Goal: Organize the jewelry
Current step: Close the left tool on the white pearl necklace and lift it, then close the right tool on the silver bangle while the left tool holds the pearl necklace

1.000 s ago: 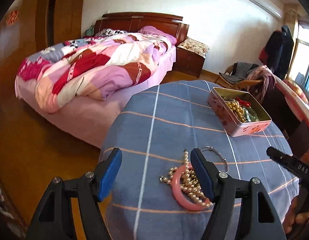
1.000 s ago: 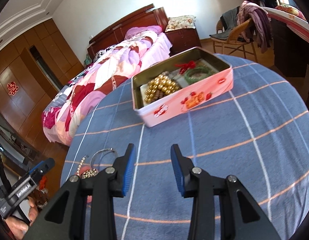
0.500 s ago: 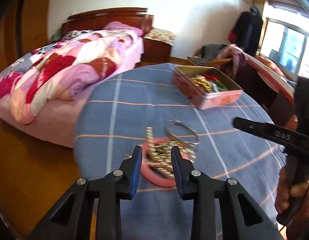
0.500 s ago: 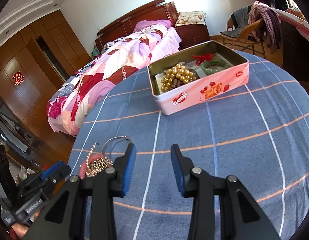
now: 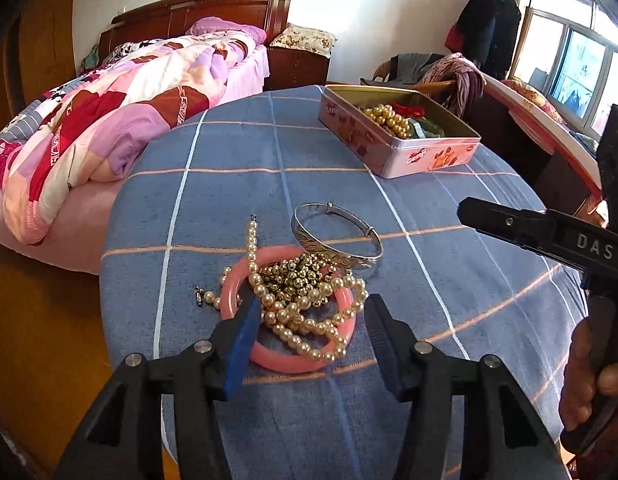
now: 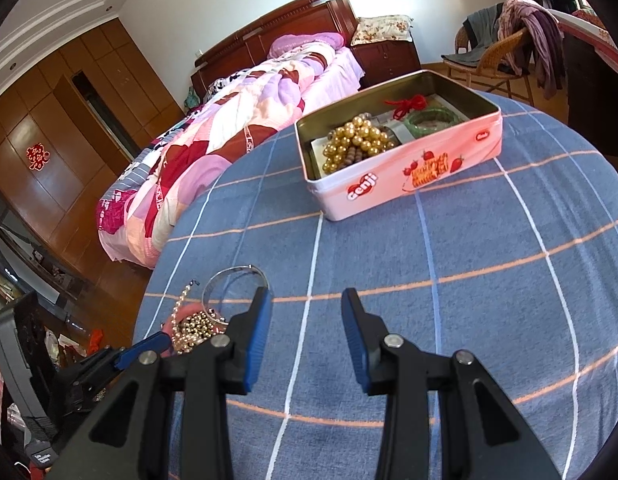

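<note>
Lowered, left gripper (image 5: 309,312) reopens, released, astride pink bangle (image 5: 297,356); right gripper (image 6: 307,312) empty; tin (image 6: 413,178) reads "genji".

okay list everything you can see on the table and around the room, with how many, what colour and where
pink bangle: one, pink, near table edge, under the beads
pearl necklace: one, cream, heaped on the bangle
gold bead string: one, gold, on the heap
silver bangle: one, silver, just behind the heap
tin box: one, pink, open, far side of table
jewelry in the tin: gold beads, green bangle, red cord
tablecloth: one, blue with pale stripes
bed: one, patchwork quilt, behind the table
chair: one, wicker, draped with clothes
left gripper: jaws just opened, astride the heap, not pressing
right gripper: open, nothing between its jaws
hand: one, holding the right gripper
</note>
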